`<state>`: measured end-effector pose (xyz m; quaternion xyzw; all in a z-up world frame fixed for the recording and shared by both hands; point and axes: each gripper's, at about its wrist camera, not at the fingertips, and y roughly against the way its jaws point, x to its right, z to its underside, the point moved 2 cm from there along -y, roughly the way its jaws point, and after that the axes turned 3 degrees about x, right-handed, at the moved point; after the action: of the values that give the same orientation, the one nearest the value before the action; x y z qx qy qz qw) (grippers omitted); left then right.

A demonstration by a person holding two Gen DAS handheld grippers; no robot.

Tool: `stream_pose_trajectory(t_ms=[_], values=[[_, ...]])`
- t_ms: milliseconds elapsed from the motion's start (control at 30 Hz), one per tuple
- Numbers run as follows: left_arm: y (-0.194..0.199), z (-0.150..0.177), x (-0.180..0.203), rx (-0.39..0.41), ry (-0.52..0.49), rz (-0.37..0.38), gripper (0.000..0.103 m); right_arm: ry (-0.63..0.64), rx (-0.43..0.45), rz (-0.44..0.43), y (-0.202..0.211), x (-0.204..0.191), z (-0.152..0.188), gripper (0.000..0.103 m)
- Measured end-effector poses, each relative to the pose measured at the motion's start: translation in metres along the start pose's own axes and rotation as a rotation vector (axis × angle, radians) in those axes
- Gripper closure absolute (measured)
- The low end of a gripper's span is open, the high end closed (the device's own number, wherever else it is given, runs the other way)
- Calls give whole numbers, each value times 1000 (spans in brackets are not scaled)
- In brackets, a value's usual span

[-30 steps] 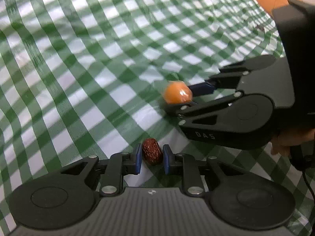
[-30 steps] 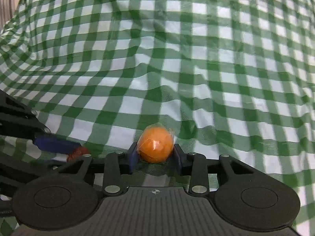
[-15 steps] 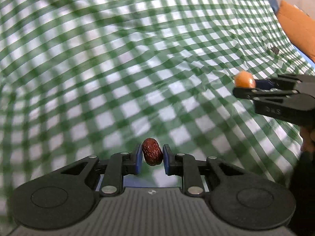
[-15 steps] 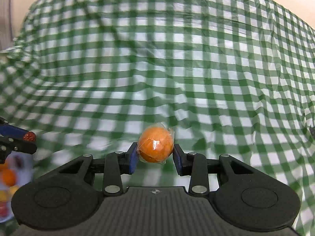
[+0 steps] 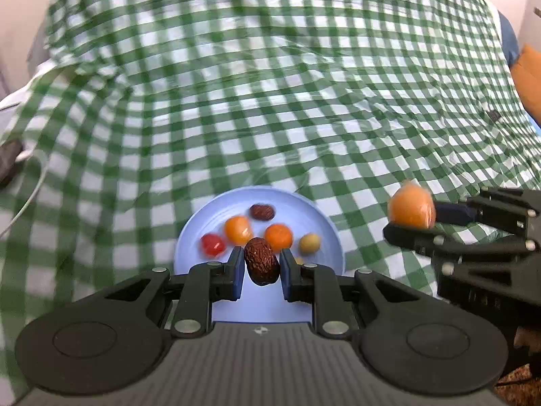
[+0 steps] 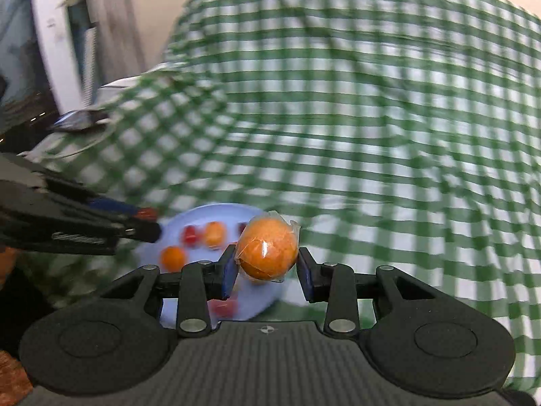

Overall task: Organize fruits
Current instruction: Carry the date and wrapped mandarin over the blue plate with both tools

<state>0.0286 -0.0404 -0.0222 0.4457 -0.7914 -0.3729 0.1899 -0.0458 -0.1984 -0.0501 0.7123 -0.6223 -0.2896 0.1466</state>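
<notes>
Left gripper [image 5: 262, 267] is clamped on the red date [image 5: 262, 265]; right gripper [image 6: 267, 267] is clamped on the wrapped orange fruit [image 6: 268, 252]; the blue plate [image 5: 324, 233] lies just beyond and beneath both fingertip pairs. Lower each over a bare patch of plate before releasing; stagger releases so the grippers do not collide.

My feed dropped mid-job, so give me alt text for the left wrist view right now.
The left tongs grip a wrinkled brown date above a blue plate that holds several small fruits, on a green checked cloth. At right, the right tongs hold an orange fruit off to the side of the plate.
</notes>
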Motion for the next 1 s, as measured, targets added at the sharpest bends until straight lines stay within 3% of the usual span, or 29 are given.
stream_pose_trajectory(t_ms=[267, 1000], values=[[37, 26, -25, 35, 67, -24, 79, 96, 10, -48, 23, -52, 2, 64], [70, 47, -53, 95, 152, -33, 79, 196, 13, -49, 38, -90, 2, 64]])
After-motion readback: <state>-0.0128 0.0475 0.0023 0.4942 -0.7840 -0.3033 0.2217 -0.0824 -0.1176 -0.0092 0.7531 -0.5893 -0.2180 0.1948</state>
